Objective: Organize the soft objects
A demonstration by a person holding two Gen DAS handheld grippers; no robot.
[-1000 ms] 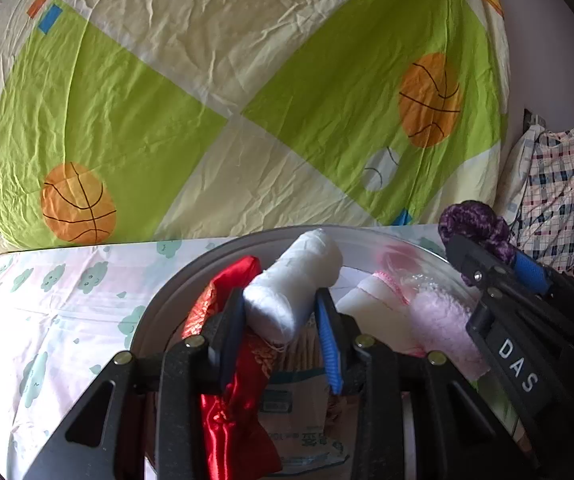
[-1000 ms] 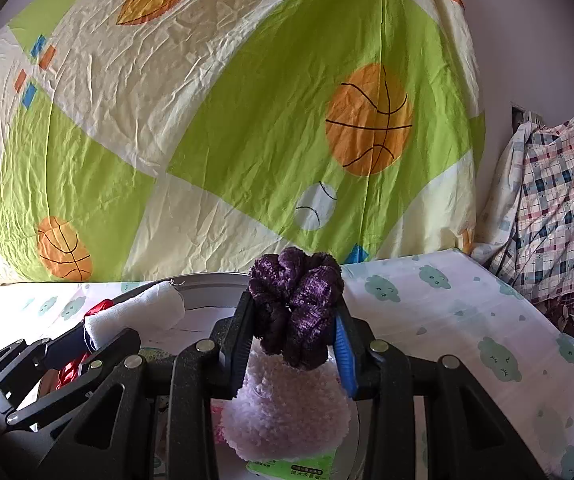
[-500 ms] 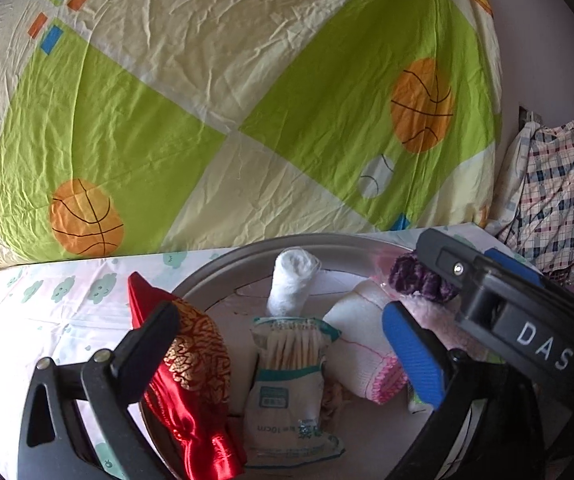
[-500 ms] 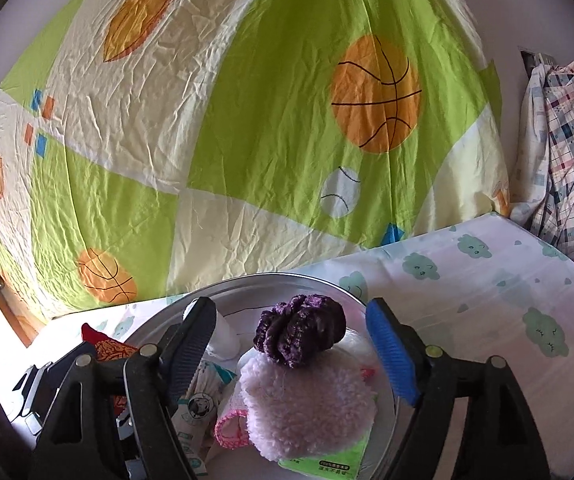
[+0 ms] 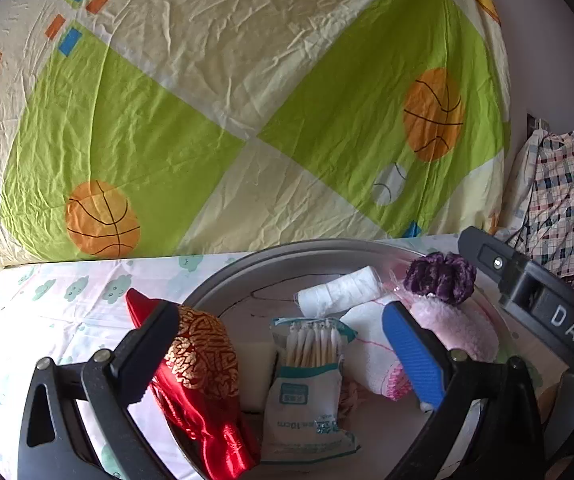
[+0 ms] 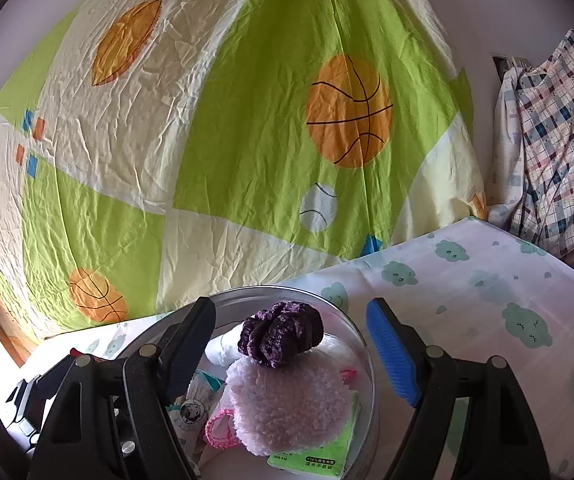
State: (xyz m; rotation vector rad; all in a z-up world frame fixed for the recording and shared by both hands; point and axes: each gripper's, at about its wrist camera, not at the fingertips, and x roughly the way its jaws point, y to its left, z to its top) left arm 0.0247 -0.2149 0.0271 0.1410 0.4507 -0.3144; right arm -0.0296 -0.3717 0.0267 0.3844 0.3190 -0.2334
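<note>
Both loads just let go: a second back, left gripper point(image 5: 283, 344) clenched on the white rolled gauze bandage point(image 5: 339, 291), right gripper point(image 6: 291, 352) clenched on the dark purple velvet scrunchie point(image 6: 281, 334); now both sets of jaws spread wide, having just been opening, nothing pinched by either. Judged from that, two more soft pieces delivered into the round grey metal basin point(image 5: 271, 256), and both hands free for a next pick or a pull-back. Nearest in the left wrist view, between the spread jaws but untouched: the clear packet of cotton swabs point(image 5: 311, 384), with the red and gold satin pouch point(image 5: 203, 376) draped over the basin's left rim, just behind the black left finger point(image 5: 147, 348). A little further, at the blue right finger point(image 5: 411, 352), a white knitted piece with pink trim point(image 5: 371, 360). Further again, the bandage lying on its side towards the far half of the basin, well beyond the fingertips. To its right, the scrunchie sitting on top of the fluffy pale pink pad point(image 5: 463, 332). In the right wrist view, same pile lying centred between the open jaws, scrunchie free of both pads, a green tissue pack point(image 6: 319, 456) under the fluffy pad at the near edge. Beyond the basin, worktop under a white cloud-print cloth point(image 6: 487, 280), then a green and cream basketball-print sheet point(image 6: 247, 120) hanging at the far side.
</note>
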